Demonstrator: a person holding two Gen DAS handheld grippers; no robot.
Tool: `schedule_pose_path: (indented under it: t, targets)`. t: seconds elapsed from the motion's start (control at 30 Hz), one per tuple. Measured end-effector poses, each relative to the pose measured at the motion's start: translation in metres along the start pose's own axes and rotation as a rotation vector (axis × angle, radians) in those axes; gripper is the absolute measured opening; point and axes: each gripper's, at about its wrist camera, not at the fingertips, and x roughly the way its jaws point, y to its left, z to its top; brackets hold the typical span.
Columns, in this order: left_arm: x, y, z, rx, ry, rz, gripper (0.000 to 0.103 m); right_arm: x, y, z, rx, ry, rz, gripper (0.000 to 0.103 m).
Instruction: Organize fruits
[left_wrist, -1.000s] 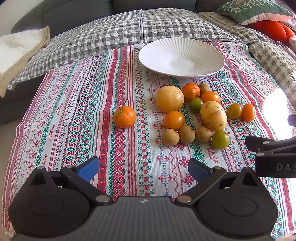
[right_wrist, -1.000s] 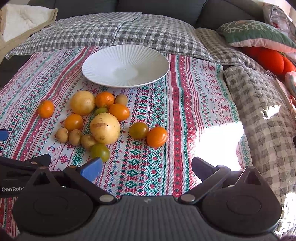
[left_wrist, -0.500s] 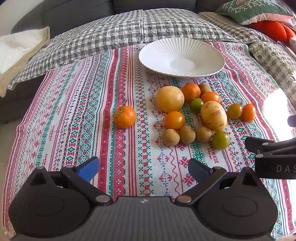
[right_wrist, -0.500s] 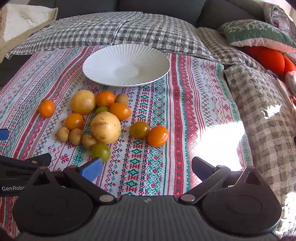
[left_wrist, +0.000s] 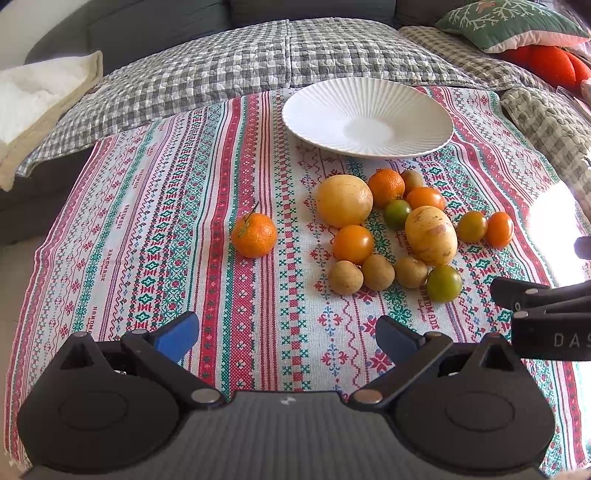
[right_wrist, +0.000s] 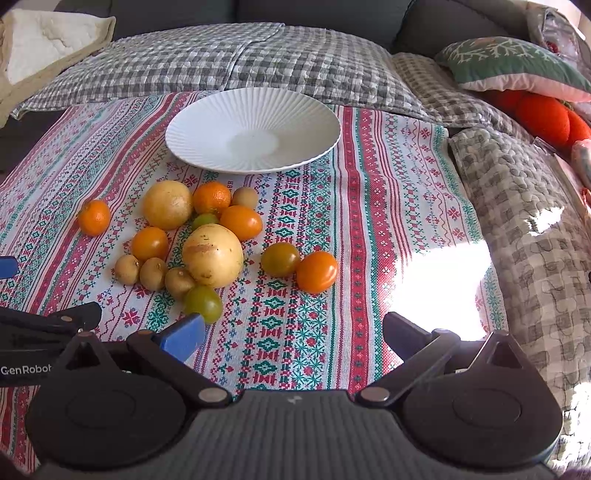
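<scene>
While both tools hover low over the near edge of the striped cloth (left_wrist: 229, 206), the left gripper (left_wrist: 286, 332) and the right gripper (right_wrist: 291, 332) each stand spread wide with nothing between the blue pads. Just beyond them lies the cluster of fruit: a green tomato (right_wrist: 203, 303) nearest, then three small brown fruits (right_wrist: 153, 273) in a row. Behind these sits a pale yellow oval fruit (right_wrist: 213, 255), speckled brown, its long axis running roughly left to right in the right view and more upright in the left view. A round yellow fruit (left_wrist: 344, 201) sits further back, with orange tomatoes around it. A tangerine (left_wrist: 254, 235) lies alone to the left of the cluster, its stem tilted up toward the far side. Farthest stands the white ribbed plate (right_wrist: 207, 122), bare. Only the right view shows the whole sunlit patch (right_wrist: 443, 288) on the cloth and the red cushion (right_wrist: 543, 114).
</scene>
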Motion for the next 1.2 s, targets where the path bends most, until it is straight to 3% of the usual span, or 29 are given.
schedule_pose_path:
  t: [1.2]
  targets:
    - [-0.0044, 0.0025, 0.0052, -0.027, -0.028, 0.010, 0.088, -0.0024, -0.0078, 0.0092, 0.044, 0.013, 0.050, 0.103]
